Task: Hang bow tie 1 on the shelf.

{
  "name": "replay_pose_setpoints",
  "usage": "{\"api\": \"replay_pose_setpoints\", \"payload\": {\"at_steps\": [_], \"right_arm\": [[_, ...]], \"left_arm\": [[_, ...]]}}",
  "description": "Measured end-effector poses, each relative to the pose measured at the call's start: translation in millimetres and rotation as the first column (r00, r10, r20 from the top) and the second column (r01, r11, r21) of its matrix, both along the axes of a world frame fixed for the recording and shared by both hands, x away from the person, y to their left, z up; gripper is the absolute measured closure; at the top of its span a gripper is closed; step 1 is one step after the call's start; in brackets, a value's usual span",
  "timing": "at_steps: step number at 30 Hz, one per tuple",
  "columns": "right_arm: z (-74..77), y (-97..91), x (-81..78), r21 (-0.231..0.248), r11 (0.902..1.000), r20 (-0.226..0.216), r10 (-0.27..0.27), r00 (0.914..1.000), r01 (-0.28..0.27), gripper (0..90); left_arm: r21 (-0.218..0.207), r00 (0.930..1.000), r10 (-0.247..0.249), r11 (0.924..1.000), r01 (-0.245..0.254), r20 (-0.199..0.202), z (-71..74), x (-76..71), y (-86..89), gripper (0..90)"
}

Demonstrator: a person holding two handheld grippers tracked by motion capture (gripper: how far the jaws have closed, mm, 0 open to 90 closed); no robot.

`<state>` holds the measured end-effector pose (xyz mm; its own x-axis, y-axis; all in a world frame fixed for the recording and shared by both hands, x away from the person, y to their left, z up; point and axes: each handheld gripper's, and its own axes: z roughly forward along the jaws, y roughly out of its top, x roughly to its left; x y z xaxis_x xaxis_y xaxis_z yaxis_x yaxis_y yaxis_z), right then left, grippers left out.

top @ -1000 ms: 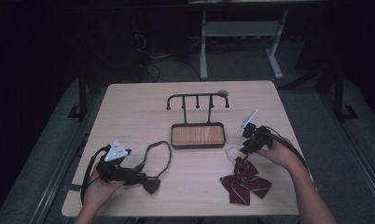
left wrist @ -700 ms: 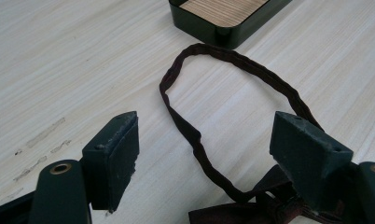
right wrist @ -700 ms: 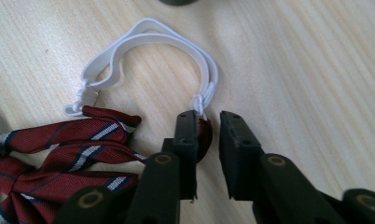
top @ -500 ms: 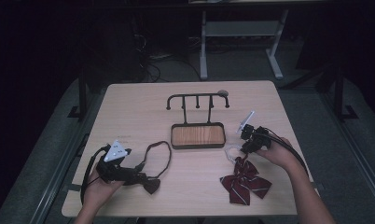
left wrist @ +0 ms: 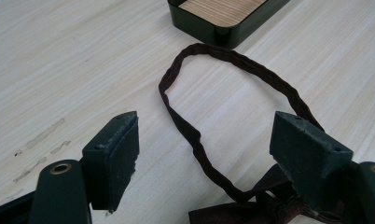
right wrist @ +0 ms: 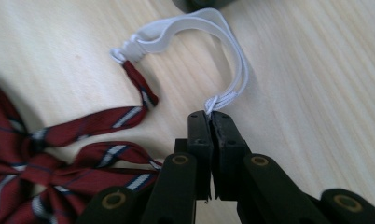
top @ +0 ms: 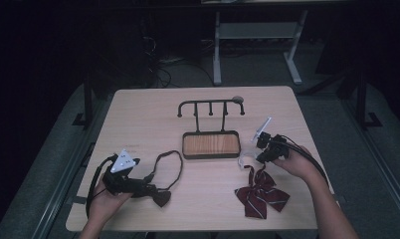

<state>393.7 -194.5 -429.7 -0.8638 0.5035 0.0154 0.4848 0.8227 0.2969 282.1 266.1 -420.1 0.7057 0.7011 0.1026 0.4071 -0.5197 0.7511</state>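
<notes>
Two bow ties lie on the worktop (top: 138,114): a dark brown bow tie (top: 160,196) near the front left, its strap looped toward the middle; a red striped bow tie (top: 261,191) at the front right. One wooden tray (top: 210,145) with a black hook rack (top: 210,107) behind it stands between them. The left gripper (left wrist: 206,154) gapes wide over the brown strap, clasping nothing; the right gripper (right wrist: 211,120) has just been closing and now pinches the white elastic band (right wrist: 209,21) of the red tie, a pinch plain in the right gripper view.

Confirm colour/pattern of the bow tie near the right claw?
Dark red with navy-and-white stripes; the bow tie has a white elastic strap. Clearest in the right gripper view.
</notes>
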Motion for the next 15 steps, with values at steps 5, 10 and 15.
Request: {"api": "replay_pose_setpoints", "payload": {"at_steps": [5, 10, 15], "right_arm": [[5.7, -0.2, -1.2, 0.011, 0.9999, -0.007, 0.011, 0.9999, -0.011, 86.9], [18.5, -3.4, -6.9, 0.037, 0.999, -0.032, 0.026, 0.9992, -0.025, 86.9], [26.1, -6.3, -11.6, 0.059, 0.9974, -0.031, 0.044, 0.9985, -0.042, 86.8]], "left_arm": [[-0.001, 1.0, 0.001, 1.0, -0.001, 0.006, 0.9, -0.1, 0.2, 24.2], [0.003, 1.0, -0.003, 1.0, 0.003, 0.003, 0.0, 0.1, -1.0, 24.1], [-0.003, 0.9999, -0.005, 1.0, 0.005, -0.009, -1.4, 0.5, -0.5, 24.1]]}}
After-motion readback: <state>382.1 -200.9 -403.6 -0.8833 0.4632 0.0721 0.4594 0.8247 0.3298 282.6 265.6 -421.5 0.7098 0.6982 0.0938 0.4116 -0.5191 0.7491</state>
